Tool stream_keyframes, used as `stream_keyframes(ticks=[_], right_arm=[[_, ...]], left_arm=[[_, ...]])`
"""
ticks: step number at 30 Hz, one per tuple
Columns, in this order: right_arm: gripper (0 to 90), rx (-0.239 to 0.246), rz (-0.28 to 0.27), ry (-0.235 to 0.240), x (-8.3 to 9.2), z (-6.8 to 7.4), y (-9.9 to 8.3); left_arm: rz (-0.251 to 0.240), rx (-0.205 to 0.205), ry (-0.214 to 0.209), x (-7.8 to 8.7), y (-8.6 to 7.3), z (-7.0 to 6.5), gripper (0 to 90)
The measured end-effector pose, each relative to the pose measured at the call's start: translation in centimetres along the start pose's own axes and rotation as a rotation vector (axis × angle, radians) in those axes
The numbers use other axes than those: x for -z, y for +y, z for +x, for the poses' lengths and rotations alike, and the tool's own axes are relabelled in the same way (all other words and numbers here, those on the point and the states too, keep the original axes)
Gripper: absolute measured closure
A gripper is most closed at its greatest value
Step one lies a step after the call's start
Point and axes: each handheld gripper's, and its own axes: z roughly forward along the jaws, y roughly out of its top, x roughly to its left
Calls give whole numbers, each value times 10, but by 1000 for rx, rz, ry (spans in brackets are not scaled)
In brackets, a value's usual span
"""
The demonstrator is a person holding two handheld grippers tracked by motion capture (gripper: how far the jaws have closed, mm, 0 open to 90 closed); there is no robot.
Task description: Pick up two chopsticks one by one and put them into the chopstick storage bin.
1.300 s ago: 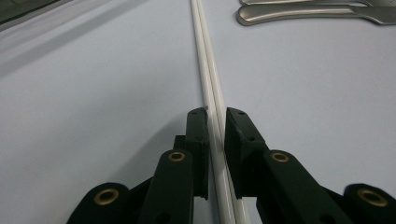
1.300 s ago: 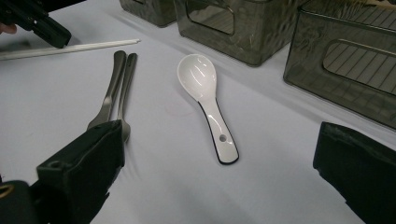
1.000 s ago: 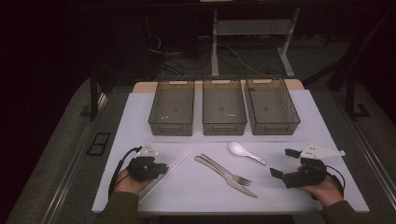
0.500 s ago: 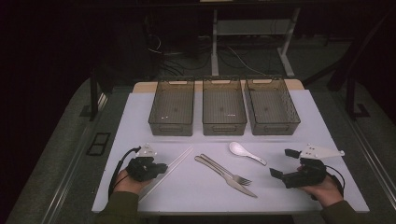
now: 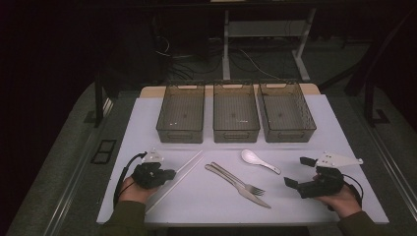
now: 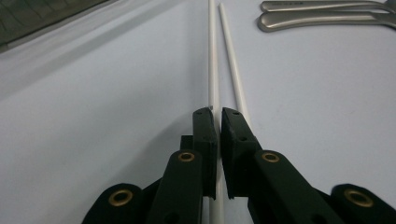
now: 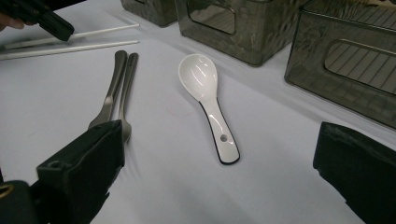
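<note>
Clamping one white chopstick (image 6: 214,70) in my left gripper (image 6: 218,122) near the table's (image 5: 147,123) front-left corner, I risk dragging its twin (image 6: 233,65) lying alongside; my right gripper (image 7: 219,186) waits spread apart.

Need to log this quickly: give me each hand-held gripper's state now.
Left hand-held gripper: shut on one white chopstick.
Right hand-held gripper: open, holding nothing.
</note>
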Motion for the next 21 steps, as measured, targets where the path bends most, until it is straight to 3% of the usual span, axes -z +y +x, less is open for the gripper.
stream_keyframes(ticks=[7,21], right_arm=[[20,13,-1,-6,-1,1,-1],[20,18,23,5,-12,1,-2]], left_arm=[[-10,-21,2,6,5,0,841],[-66,-9,-14,15,11,0,842]])
